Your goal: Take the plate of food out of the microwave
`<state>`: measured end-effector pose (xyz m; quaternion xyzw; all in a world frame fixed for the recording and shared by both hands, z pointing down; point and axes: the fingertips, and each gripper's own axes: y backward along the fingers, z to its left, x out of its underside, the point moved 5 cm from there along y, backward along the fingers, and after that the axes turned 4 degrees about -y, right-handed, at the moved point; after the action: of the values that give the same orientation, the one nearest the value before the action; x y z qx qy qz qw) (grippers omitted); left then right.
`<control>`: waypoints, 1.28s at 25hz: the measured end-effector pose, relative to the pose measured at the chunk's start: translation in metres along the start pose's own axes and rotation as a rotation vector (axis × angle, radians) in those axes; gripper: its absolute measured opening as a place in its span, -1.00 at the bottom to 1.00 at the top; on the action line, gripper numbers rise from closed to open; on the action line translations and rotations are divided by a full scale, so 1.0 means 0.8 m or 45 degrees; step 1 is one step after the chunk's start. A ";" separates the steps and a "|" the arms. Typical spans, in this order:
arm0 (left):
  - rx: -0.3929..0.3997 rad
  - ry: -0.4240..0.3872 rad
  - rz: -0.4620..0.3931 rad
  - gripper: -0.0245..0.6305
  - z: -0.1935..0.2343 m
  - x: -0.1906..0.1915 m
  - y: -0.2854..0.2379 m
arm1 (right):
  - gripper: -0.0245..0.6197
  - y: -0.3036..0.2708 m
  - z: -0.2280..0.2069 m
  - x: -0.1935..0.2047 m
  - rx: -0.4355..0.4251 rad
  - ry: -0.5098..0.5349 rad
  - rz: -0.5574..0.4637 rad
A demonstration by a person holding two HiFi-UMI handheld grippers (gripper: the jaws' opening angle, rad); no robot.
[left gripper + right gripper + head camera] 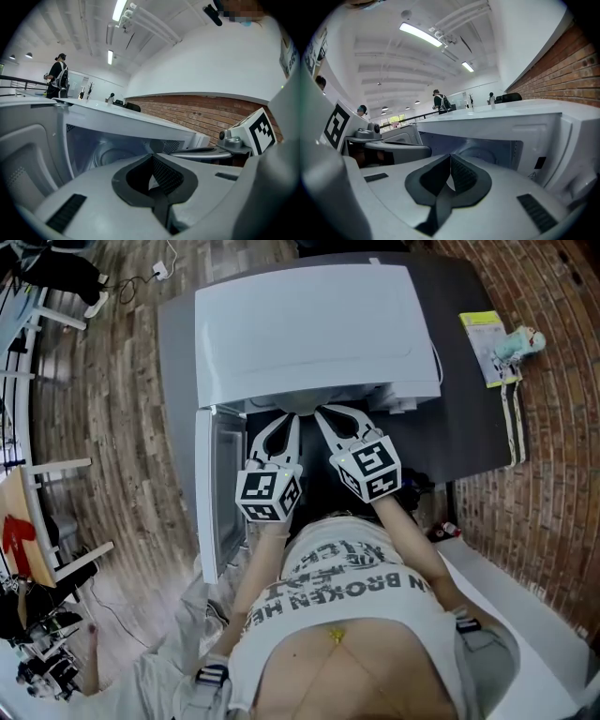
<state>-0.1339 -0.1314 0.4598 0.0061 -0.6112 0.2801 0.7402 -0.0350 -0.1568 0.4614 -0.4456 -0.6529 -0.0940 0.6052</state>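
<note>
Microwave [314, 329] was found open, its door [214, 493] swung left. Left gripper [289, 420] and right gripper [328, 413] were held closed, empty, near its opening.

Microwave [319, 329] at upper centre of head view, on table [473, 432]. Door [208, 488] hanging open at left of cavity. Left gripper [288, 418] and right gripper [324, 412] side by side just before the opening, left one nearer the door. Round dish [110, 157] inside cavity, behind both. Booklet [480, 345] on table at upper right, small figure [521, 340] at its right edge.
</note>
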 end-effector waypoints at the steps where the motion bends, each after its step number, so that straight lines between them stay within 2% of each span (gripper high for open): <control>1: -0.002 0.006 0.005 -0.90 0.001 0.002 -0.002 | -0.90 -0.001 -0.002 0.002 0.003 -0.005 0.003; 24: -0.046 0.127 0.161 -0.90 0.052 0.058 -0.038 | -0.90 -0.039 -0.046 0.047 0.101 -0.070 0.134; 32: -0.085 0.246 0.216 -0.90 0.081 0.080 -0.048 | -0.90 -0.054 -0.058 0.062 0.131 -0.089 0.190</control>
<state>-0.1697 -0.1608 0.5470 -0.0972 -0.5445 0.3206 0.7689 -0.0259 -0.1896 0.5339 -0.4644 -0.6426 0.0006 0.6095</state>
